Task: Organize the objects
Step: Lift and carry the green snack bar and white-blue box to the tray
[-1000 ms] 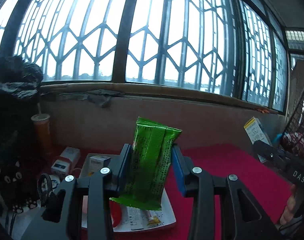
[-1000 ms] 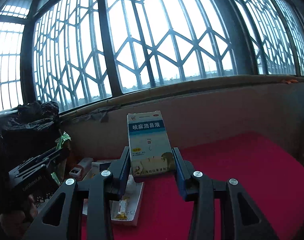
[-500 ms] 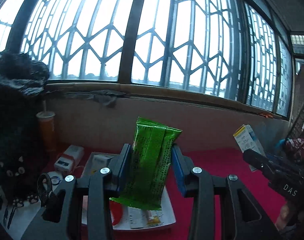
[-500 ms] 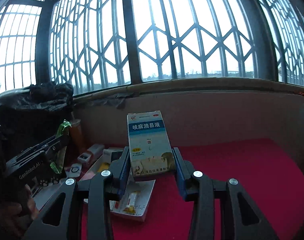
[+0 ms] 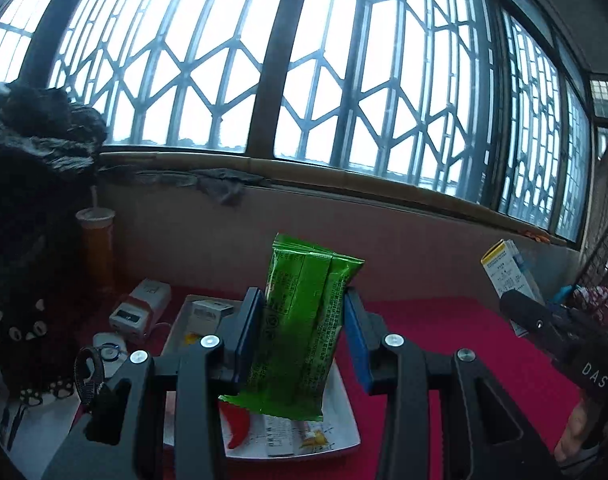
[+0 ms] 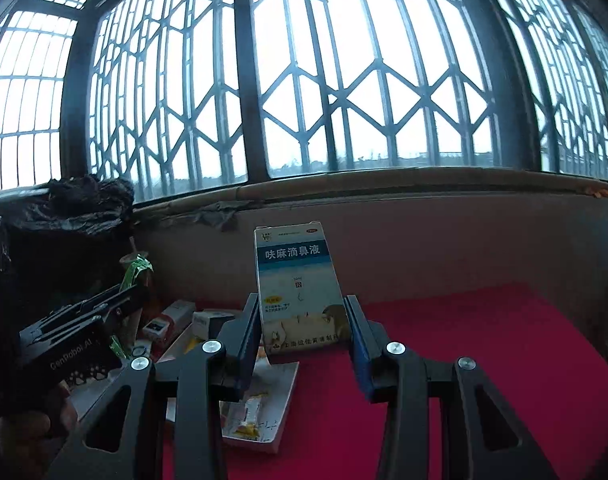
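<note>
Both grippers are held up level with a slight downward tilt, side by side above the table. The left gripper [image 5: 302,332] is clamped on a green foil packet [image 5: 300,328], which stands upright between its blue pads, its lower end hanging above a white tray [image 5: 350,428]. The right gripper [image 6: 304,332] is clamped on a nasal drops box [image 6: 298,284], also upright, its front face turned to the camera. A bare hand [image 6: 22,428] shows beneath the left gripper's body in the right wrist view.

The table wears a red cloth [image 6: 484,360]. The tray sits toward its left side and holds a red chilli-shaped thing [image 5: 238,426], a small sachet [image 6: 248,416] and a small white box [image 5: 208,314]. Left of the tray lie a white-and-red device [image 5: 138,310] and an orange bottle with a straw [image 5: 96,248], beside a black plastic bag [image 5: 36,140]. Behind runs a plain wall under a tall window with a diamond-pattern metal grille [image 6: 344,80], bright daylight outside.

The box reads "呋麻滴鼻液". The left gripper's body is marked "GenRobot.AI"; the right one shows "DAS". The print on the green packet is too small to read.
</note>
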`<state>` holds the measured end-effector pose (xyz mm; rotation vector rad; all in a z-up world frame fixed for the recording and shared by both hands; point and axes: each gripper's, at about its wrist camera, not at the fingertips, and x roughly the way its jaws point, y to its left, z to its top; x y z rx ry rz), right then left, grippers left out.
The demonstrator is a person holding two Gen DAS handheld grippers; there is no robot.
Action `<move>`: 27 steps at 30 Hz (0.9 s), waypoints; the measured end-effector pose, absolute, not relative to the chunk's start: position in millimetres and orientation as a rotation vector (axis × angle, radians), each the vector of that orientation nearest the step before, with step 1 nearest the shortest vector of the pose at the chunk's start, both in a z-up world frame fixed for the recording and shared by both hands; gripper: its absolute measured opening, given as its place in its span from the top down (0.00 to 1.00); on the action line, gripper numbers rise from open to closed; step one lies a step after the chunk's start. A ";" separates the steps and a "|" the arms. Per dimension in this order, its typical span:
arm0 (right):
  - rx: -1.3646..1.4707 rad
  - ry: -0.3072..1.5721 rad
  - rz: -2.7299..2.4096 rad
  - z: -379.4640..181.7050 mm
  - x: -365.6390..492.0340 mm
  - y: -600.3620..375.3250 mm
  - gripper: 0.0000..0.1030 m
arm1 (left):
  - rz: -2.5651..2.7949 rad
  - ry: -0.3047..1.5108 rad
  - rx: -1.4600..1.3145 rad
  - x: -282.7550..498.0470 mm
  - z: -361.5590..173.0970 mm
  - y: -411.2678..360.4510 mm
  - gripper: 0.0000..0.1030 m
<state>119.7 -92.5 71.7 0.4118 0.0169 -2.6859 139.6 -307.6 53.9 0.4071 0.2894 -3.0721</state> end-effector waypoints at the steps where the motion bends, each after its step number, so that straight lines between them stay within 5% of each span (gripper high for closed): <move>1: 0.430 0.052 -2.655 66.1 117.9 -103.9 0.58 | -3.036 0.309 0.396 144.7 48.7 -316.1 0.62; 6: 0.453 0.100 -2.580 55.6 108.2 -130.5 0.58 | -2.905 0.354 0.413 152.2 35.4 -348.3 0.62; 19: 0.400 -0.235 -2.897 68.3 92.2 -29.9 0.58 | -3.171 -0.019 0.520 79.5 61.3 -255.8 0.62; 27: 0.196 0.093 -2.700 134.6 96.1 -122.9 0.58 | -2.907 0.169 0.332 105.9 88.9 -355.4 0.62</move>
